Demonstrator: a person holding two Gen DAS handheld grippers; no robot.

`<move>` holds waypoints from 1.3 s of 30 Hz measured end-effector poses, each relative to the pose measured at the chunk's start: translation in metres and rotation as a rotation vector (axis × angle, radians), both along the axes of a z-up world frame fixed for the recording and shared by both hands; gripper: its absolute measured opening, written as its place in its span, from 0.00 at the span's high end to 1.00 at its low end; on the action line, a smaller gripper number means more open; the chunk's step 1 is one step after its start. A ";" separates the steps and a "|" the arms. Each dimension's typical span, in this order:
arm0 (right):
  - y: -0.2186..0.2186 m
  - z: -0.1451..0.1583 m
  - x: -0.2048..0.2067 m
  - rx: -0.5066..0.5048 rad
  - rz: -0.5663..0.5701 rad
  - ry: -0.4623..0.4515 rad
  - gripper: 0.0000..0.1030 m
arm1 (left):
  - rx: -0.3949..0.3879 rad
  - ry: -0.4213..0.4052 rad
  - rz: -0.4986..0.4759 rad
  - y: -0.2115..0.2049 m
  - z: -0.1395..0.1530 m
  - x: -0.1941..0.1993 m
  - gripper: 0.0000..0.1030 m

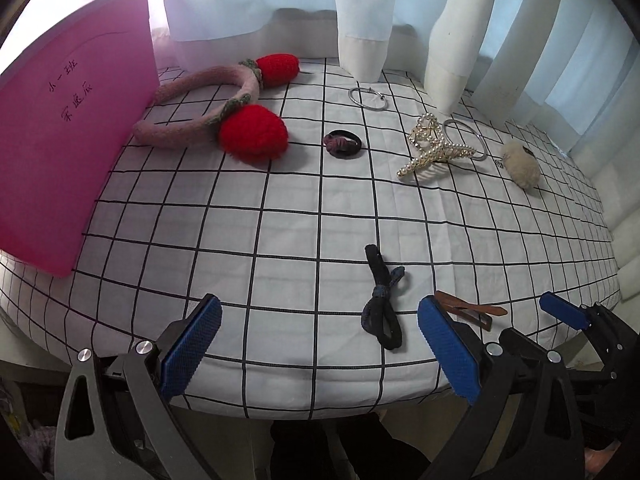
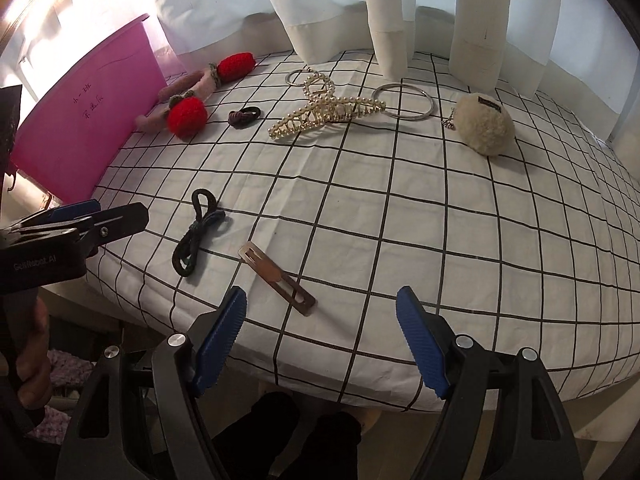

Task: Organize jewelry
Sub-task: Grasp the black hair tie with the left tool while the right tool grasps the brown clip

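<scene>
Reaching down toward the near edge of the bench (image 2: 400, 240), both grippers hang over the checked cloth with nothing held. The left gripper (image 1: 320, 344) has its jaws spread wide and empty, with the dark hair tie (image 1: 382, 298) lying on the cloth between its blue pads in that view. The right gripper (image 2: 322, 336) is also wide open and empty, and the flat brown hair clip (image 2: 276, 276) lies just ahead of its left pad.

Judged best approach: drop the left gripper straight over the knotted middle of the hair tie, close low so the pads catch the cord and not the cloth. The clip is thin and flat; the right gripper likely needs to come in along its short width and scrape under an edge.

Destination is probably the pink box (image 1: 60, 132) at the far left, well apart from both items.

Further back: strawberry headband (image 1: 216, 116) just beside the box, small dark scrunchie (image 1: 342, 143), small silver ring (image 1: 368, 98), pearl claw clip (image 2: 324, 110) overlapping a large silver hoop (image 2: 404, 102), fluffy cream pompom (image 2: 484, 124) at right. White curtain (image 2: 392, 12) hangs behind.

Risks: loose cloth bunching under the pads; the two grippers sit close, so they may collide.
</scene>
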State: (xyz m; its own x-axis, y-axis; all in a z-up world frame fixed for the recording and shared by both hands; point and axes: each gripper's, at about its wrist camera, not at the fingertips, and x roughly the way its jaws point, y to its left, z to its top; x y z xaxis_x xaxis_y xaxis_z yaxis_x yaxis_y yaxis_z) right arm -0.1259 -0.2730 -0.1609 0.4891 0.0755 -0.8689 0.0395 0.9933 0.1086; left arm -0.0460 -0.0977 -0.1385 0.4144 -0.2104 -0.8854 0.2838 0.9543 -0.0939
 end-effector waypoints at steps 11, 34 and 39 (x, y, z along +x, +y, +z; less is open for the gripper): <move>0.013 -0.015 0.014 -0.080 0.063 -0.020 0.28 | 0.033 0.021 -0.004 -0.009 -0.029 0.006 0.06; 0.022 -0.030 0.023 -0.139 0.140 -0.072 0.28 | 0.092 0.007 -0.077 -0.034 -0.050 0.011 0.06; 0.022 -0.030 0.023 -0.133 0.160 -0.081 0.29 | 0.093 0.001 -0.102 -0.041 -0.049 0.009 0.08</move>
